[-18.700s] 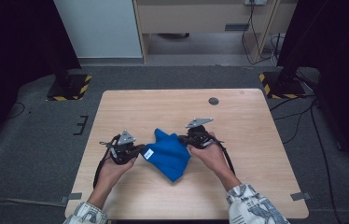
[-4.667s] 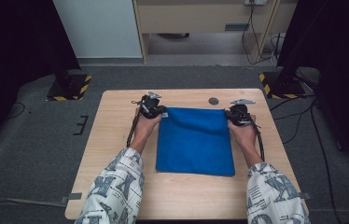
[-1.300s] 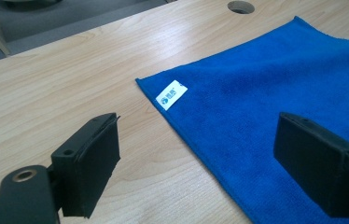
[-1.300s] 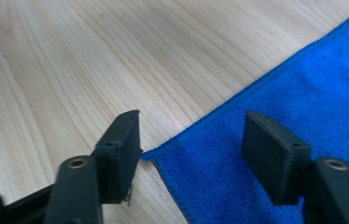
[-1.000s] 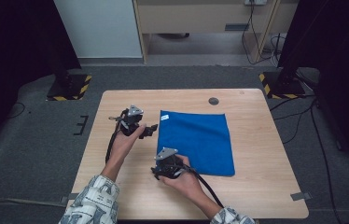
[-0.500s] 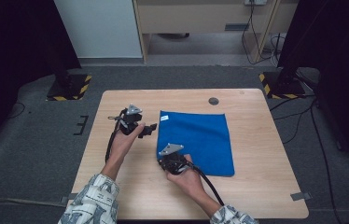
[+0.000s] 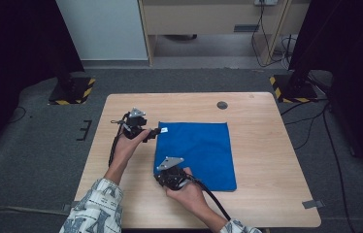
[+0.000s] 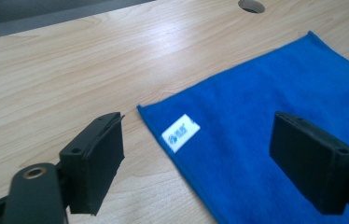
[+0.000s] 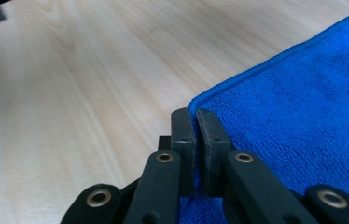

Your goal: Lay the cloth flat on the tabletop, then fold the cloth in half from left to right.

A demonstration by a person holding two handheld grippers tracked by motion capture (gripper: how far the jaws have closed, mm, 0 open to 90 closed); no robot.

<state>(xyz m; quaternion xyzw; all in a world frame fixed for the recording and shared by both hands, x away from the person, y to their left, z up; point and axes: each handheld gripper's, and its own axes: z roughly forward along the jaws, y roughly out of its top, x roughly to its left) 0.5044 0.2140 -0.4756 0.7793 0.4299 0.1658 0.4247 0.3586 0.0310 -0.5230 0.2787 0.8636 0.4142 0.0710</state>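
A blue cloth (image 7: 199, 150) lies spread flat on the wooden table (image 7: 267, 145). My left gripper (image 7: 156, 131) stands open at the cloth's far left corner. In the left gripper view its jaws (image 8: 210, 158) straddle that corner and the white label (image 8: 180, 133) without touching the cloth (image 8: 280, 98). My right gripper (image 7: 160, 172) is at the near left corner. In the right gripper view its jaws (image 9: 195, 126) are pressed together with the edge of the cloth (image 9: 303, 93) pinched between the pads.
A round cable hole (image 7: 222, 105) sits in the table beyond the cloth. Bare wood lies to the left of the cloth and along the table's near edge. Dark floor, cabinets and black stands surround the table.
The right gripper's jaws have closed on the cloth's near left corner. The right hand has shifted only slightly. The left gripper stays at the far left corner.
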